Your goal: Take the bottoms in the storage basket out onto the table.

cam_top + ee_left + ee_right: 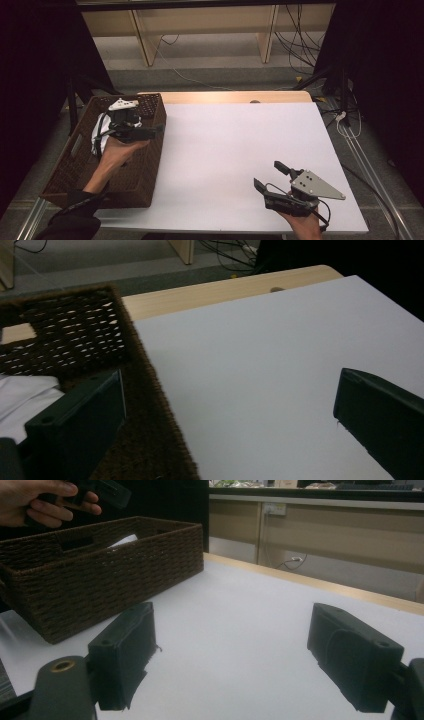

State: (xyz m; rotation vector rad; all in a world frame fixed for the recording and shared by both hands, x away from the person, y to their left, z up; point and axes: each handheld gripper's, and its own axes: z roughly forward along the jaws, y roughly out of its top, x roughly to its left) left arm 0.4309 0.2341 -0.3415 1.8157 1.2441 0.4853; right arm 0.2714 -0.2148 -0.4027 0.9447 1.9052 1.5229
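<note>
A brown wicker basket stands on the left of the white table top, with a white cloth lying inside it. A hand holds my left gripper above the basket's right wall, pointing right. In the left gripper view its jaws are open wide and empty, straddling the basket rim, and the white cloth lies at the left. My right gripper rests low over the table at the front right. It is open and empty, and faces the basket.
A strip of wooden table edge runs along the far side of the white top. Cables and furniture legs stand on the floor beyond it. Dark curtains close in both sides. The hand with the left gripper hangs above the basket.
</note>
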